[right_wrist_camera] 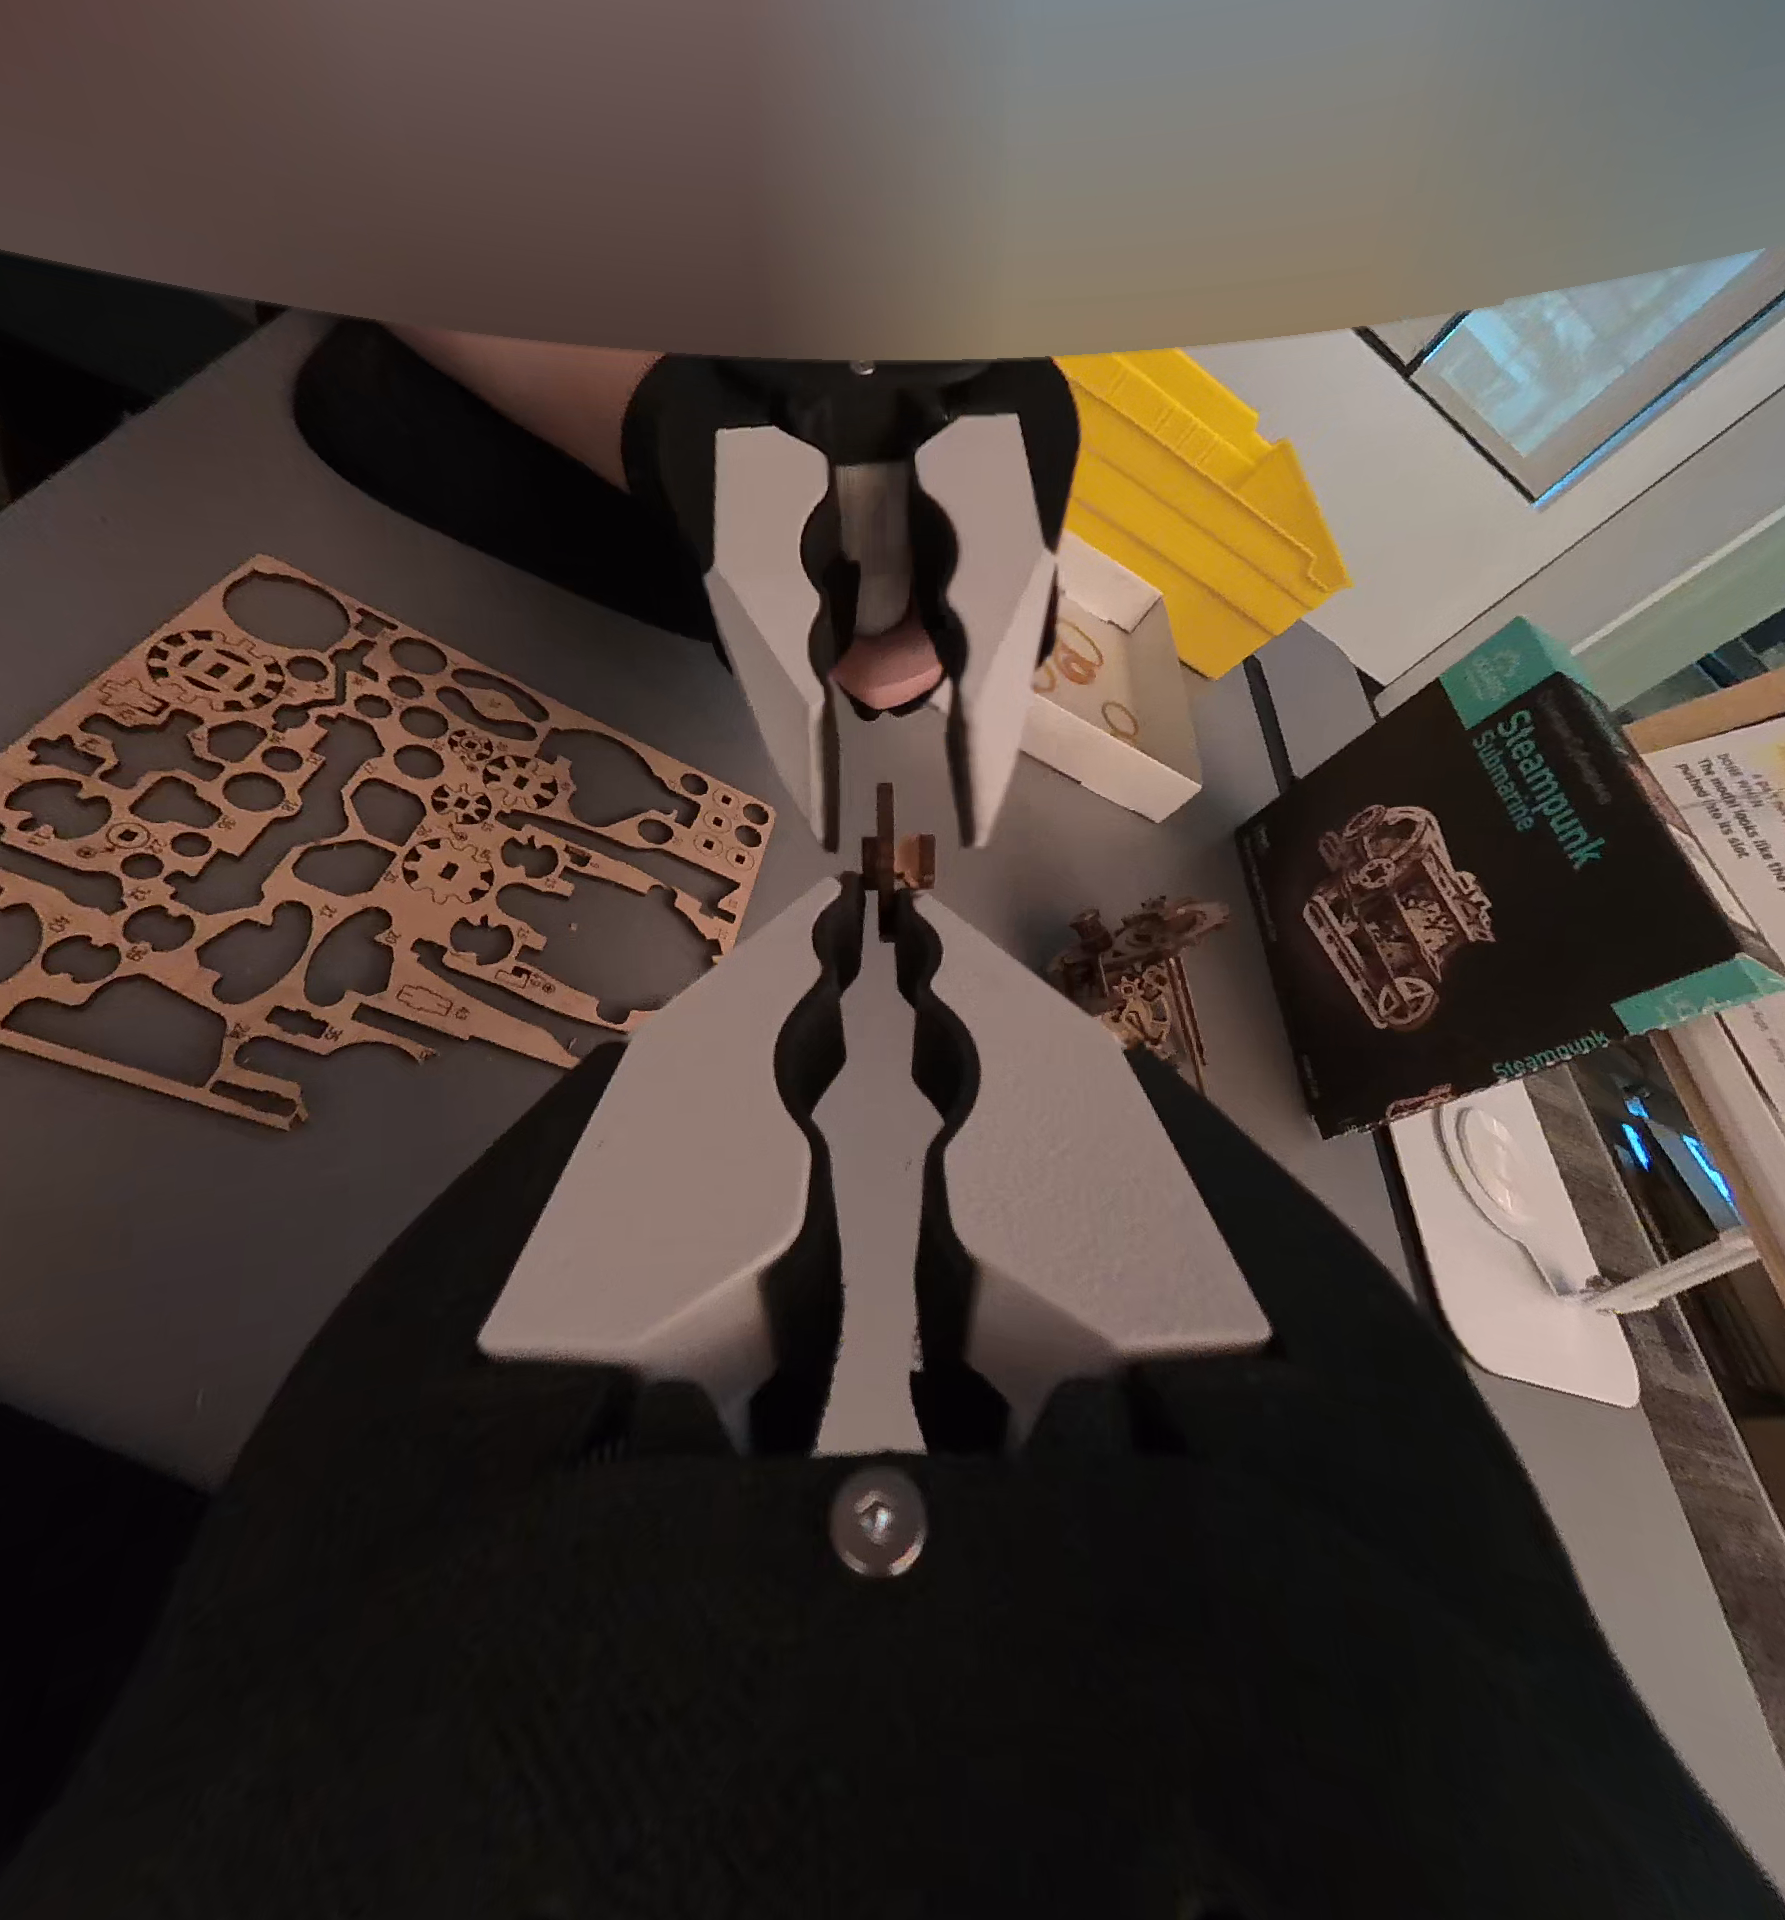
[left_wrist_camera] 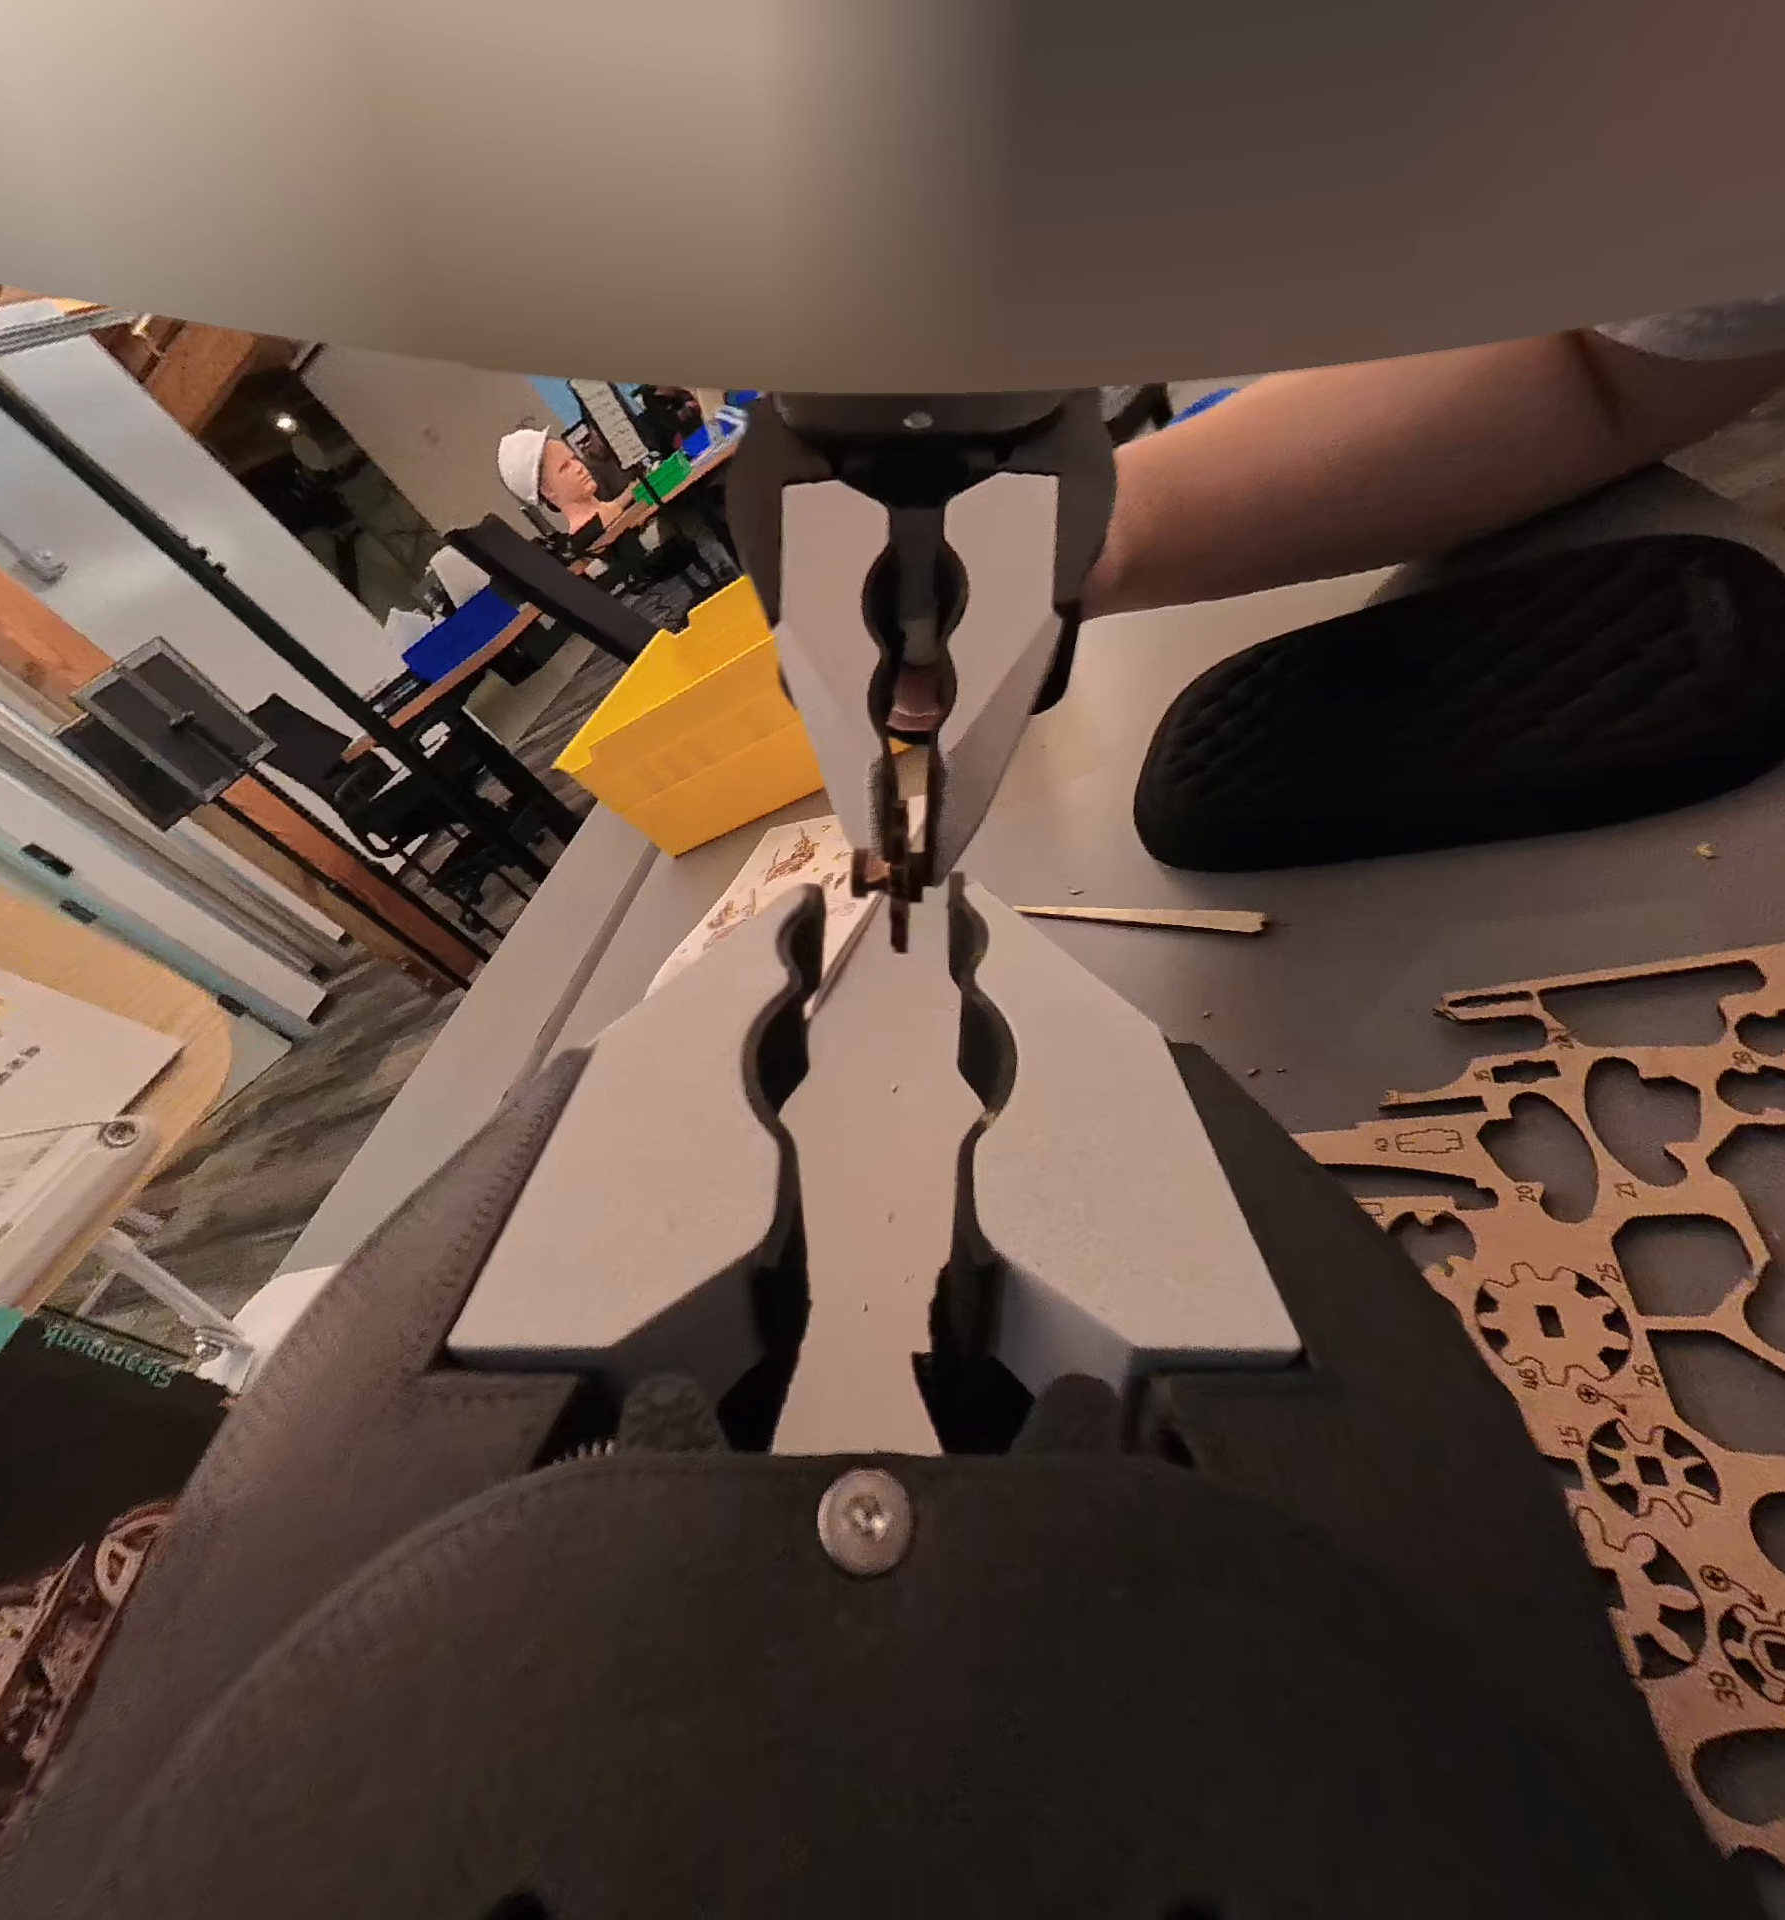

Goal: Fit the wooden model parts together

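Observation:
My right gripper is shut on a small dark wooden part, a thin piece with a cross tab, and holds it above the grey table. My left gripper faces it tip to tip, jaws open. The wooden part reaches into the gap between the left fingertips and nothing there grips it. The right gripper shows at the top of the left wrist view. The left gripper shows at the top of the right wrist view. A partly built wooden model stands on the table beside them.
A laser-cut wooden sheet with many holes lies flat on the table; it also shows in the left wrist view. Nearby are a yellow bin, a small white box, the dark model box, a black pad and a thin wooden stick. Both grippers' tips are close together, under 4 cm apart. Left tips and right tips are each some 20 centimetres from the partly built wooden model.

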{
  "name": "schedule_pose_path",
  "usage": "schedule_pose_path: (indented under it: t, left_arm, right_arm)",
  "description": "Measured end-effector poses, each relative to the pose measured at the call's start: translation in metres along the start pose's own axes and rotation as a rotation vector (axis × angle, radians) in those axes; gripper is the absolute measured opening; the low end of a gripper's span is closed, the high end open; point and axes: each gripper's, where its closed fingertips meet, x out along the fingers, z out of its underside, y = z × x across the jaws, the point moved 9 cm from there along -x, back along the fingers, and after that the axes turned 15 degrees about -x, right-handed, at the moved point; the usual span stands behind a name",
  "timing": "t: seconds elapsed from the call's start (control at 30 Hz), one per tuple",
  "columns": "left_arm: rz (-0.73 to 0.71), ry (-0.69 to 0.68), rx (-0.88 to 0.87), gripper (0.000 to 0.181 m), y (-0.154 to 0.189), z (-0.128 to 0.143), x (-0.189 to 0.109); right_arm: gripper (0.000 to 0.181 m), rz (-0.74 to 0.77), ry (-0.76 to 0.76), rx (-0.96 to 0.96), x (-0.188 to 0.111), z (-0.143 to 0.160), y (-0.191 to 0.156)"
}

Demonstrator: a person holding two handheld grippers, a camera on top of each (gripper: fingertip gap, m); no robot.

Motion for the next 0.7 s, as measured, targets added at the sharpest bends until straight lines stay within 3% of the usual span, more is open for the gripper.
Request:
schedule_pose_path:
  t: [0.2,0.37,0.5,0.6,0.7]
  left_arm:
    - [0.028,-0.029,0.032,0.012,0.005,0.002,0.003]
    - [0.034,-0.063,0.005,0.012,0.003,0.002,0.003]
    - [0.020,-0.065,0.025,0.011,0.003,0.001,0.003]
    - [0.000,-0.066,0.086,0.012,0.008,-0.002,0.003]
    - [-0.014,-0.086,0.088,0.012,0.008,-0.001,0.004]
  right_arm:
    - [0.004,-0.044,0.023,0.014,0.003,-0.001,-0.003]
    - [0.006,-0.093,0.046,0.151,0.005,0.005,0.001]
    - [0.032,-0.001,0.016,0.124,0.003,0.006,0.007]
    - [0.017,0.005,0.023,-0.031,0.001,-0.003,-0.001]
    - [0.012,0.010,-0.011,-0.069,0.003,-0.004,-0.003]
